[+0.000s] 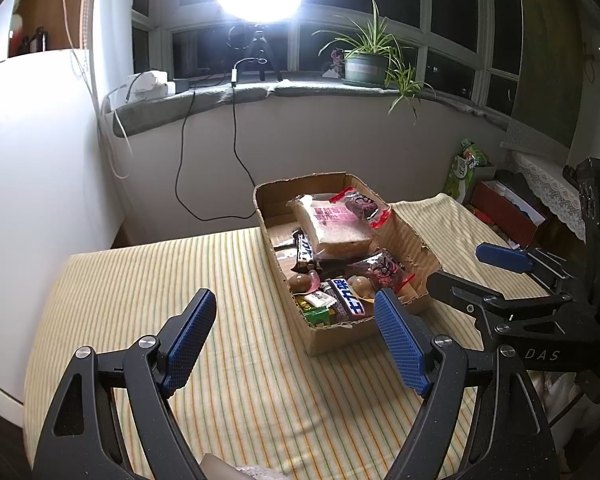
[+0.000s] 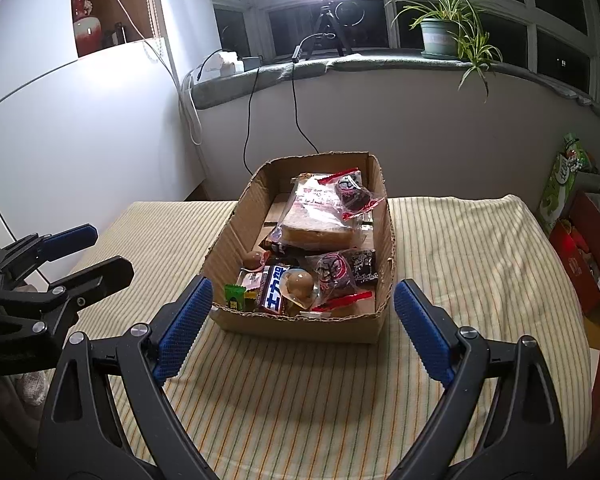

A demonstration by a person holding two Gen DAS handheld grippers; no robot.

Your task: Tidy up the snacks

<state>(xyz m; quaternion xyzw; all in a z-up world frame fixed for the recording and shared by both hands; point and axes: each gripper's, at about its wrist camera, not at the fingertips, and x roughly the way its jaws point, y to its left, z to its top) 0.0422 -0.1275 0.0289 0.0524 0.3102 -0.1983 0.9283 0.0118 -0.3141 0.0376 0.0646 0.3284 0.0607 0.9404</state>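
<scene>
I hold both tongs, left gripper (image 1: 296,332) and right gripper (image 2: 304,320), spread apart and empty, near the cardboard box (image 2: 300,326) of snacks (image 2: 276,288) mid-table. Slippery wrappers could, I judge, squirt free of my pads when pinched.

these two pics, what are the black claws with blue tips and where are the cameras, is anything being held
The claws are hand-held grippers, one in each of a person's hands, with a camera on each looking along its fingers. One picture is from the left gripper, the other from the right gripper. Each also shows the other gripper at its edge. On the striped cloth stands an open cardboard box of snacks: bagged bread, a chocolate bar, small wrapped items. Both grippers are open and hold nothing.
</scene>
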